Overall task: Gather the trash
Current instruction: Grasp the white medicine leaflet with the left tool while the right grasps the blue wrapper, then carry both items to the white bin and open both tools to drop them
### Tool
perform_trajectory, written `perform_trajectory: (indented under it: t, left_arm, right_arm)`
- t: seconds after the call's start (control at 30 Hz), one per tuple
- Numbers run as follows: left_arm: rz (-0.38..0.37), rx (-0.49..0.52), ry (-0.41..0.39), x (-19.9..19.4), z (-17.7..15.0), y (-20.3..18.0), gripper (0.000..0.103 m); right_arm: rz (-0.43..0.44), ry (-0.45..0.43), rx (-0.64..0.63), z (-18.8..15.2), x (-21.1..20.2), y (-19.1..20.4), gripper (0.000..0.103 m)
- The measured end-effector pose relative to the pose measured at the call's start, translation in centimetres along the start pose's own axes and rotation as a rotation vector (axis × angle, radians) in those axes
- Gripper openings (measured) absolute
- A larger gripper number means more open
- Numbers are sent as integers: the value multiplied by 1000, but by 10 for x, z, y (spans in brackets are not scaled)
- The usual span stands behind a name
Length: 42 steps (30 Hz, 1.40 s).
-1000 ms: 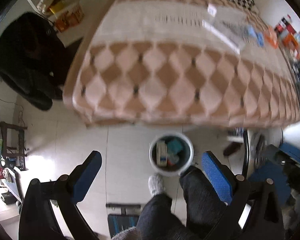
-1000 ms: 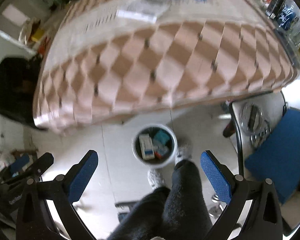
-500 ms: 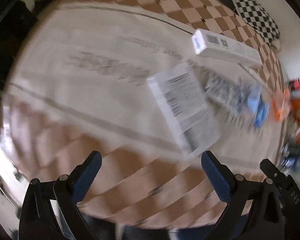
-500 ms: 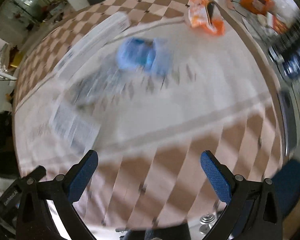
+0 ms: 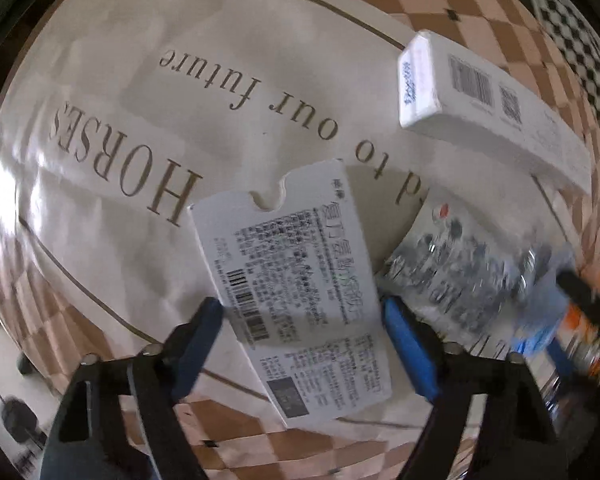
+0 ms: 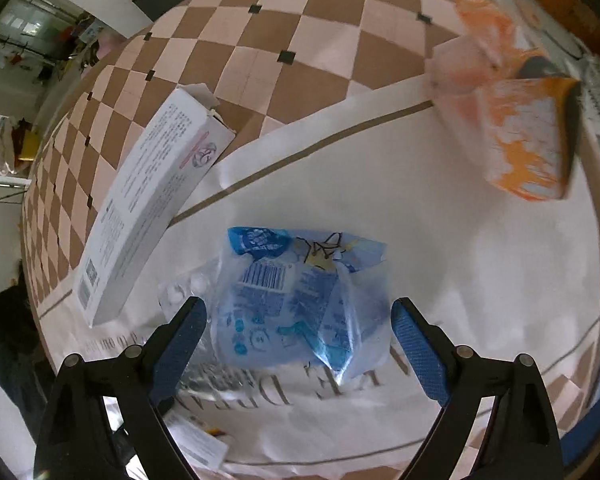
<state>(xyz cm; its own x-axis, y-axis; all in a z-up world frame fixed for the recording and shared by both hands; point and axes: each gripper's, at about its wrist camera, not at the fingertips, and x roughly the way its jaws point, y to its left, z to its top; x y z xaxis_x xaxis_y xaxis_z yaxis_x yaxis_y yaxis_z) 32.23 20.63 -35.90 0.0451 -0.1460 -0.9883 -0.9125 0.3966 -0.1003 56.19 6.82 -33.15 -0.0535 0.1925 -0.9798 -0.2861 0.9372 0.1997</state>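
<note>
My left gripper (image 5: pixel 302 332) is open, its blue pads on either side of a flat white printed packet (image 5: pixel 296 280) lying on the table. A long white box (image 5: pixel 488 108) lies beyond it, and a clear printed wrapper (image 5: pixel 456 276) to its right. My right gripper (image 6: pixel 298 332) is open around a blue and clear plastic bag (image 6: pixel 296 300). The long white box (image 6: pixel 148 208) lies to its left in the right wrist view. An orange and white wrapper (image 6: pixel 516 120) lies farther right.
The trash lies on a table under a cloth (image 5: pixel 140 80) with a white lettered centre and a brown checked border (image 6: pixel 300 24). A clear crinkled wrapper (image 6: pixel 196 368) lies under the left finger of my right gripper.
Both grippers swung up from the floor bin to the tabletop and closed in. The left now straddles the white packet and the right straddles the blue bag.
</note>
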Motion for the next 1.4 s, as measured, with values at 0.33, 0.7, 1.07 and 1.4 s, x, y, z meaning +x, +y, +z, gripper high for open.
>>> perform_trajectory:
  t: [0.33, 0.7, 1.07, 1.4]
  left_arm:
    - [87, 159, -34, -3, -9, 24, 76]
    - [142, 259, -188, -34, -32, 15, 74]
    - [113, 446, -441, -128, -111, 39, 74]
    - [30, 575, -557, -165, -191, 139, 74]
  right_arm:
    - [7, -31, 14, -8, -8, -4, 28]
    - [5, -78, -74, -44, -31, -8, 17]
    - [-60, -243, -219, -142, -76, -1, 15]
    - [0, -321, -202, -307, -108, 6, 15]
